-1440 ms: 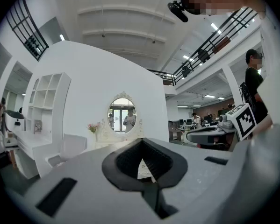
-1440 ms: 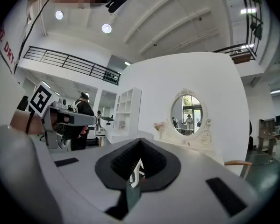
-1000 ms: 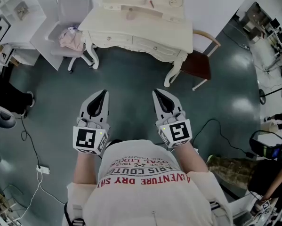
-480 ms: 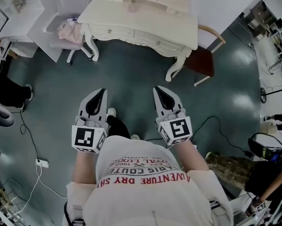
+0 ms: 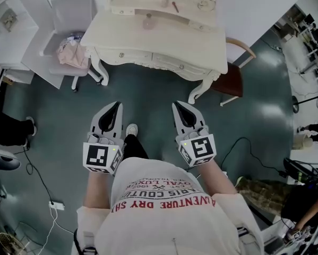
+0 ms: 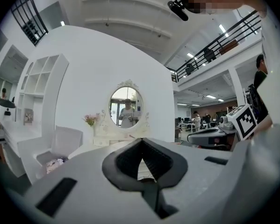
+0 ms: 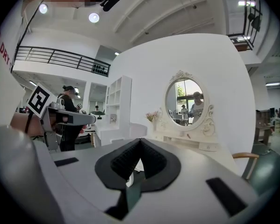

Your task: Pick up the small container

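A small pinkish container (image 5: 148, 21) stands on the cream dressing table (image 5: 201, 41) at the top of the head view, far ahead of both grippers. My left gripper (image 5: 115, 106) and right gripper (image 5: 178, 105) are held side by side over the grey floor, both shut with nothing between their jaws. In the left gripper view the dark pads meet at the tips of the left gripper (image 6: 140, 142), with the table's oval mirror (image 6: 125, 107) beyond. The right gripper (image 7: 140, 141) also points at the table (image 7: 196, 143). The container is too small to make out in either gripper view.
A white chair (image 5: 79, 15) with a pink cloth (image 5: 71, 40) stands left of the table, beside a white shelf unit (image 5: 10, 15). A wooden chair with a dark red seat (image 5: 228, 76) is at the table's right. Cables and a power strip (image 5: 55, 205) lie on the floor. People stand at both sides.
The dressing table has drawn closer and lower in the head view as the person steps forward; a shoe now shows between the grippers. Both grippers stay shut and level.
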`<state>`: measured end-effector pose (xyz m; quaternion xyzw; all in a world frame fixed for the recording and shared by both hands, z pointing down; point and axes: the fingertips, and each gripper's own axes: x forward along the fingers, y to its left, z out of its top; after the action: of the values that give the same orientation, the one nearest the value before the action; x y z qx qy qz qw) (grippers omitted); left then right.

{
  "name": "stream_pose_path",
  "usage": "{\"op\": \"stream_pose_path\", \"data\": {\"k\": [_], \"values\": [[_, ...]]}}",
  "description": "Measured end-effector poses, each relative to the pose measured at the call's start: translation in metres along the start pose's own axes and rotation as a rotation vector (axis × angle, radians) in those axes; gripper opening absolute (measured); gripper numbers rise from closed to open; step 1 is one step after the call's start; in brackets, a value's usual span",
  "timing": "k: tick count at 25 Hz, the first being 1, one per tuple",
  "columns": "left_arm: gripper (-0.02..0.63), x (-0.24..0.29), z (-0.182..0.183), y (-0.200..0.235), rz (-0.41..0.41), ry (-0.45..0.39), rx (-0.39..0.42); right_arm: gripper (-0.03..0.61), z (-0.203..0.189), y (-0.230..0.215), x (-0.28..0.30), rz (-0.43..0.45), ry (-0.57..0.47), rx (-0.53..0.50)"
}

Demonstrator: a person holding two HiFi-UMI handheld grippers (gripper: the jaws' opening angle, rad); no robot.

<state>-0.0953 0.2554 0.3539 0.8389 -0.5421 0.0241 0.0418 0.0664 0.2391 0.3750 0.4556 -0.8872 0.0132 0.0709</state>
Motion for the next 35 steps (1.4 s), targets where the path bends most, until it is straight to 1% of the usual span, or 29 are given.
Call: {"op": "stream_pose_path", "data": {"k": [9,12,15,19,25,32,35], "values": [[0.006,0.128,0.031,0.141,-0.086,0.008,0.003,-0.002,0.040,-0.037,0.165,-0.114,0.011,0.007],[0.006,0.162,0.038,0.174,-0.121,0.017,0.005,-0.002,0.048,-0.048,0.209,-0.145,0.012,0.014],[0.006,0.191,0.040,0.199,-0.154,0.027,0.008,-0.002,0.057,-0.056,0.248,-0.162,0.004,0.011],[0.006,0.227,0.032,0.216,-0.190,0.042,-0.012,-0.002,0.062,-0.073,0.289,-0.182,0.000,0.007],[0.006,0.288,0.019,0.225,-0.228,0.054,-0.013,-0.002,0.052,-0.110,0.329,-0.192,0.006,0.012],[0.006,0.386,0.020,0.225,-0.259,0.063,0.000,-0.002,0.049,-0.188,0.387,-0.175,-0.001,0.017],[0.006,0.432,0.020,0.228,-0.258,0.067,-0.006,-0.002,0.045,-0.222,0.415,-0.153,0.000,0.024]]}}
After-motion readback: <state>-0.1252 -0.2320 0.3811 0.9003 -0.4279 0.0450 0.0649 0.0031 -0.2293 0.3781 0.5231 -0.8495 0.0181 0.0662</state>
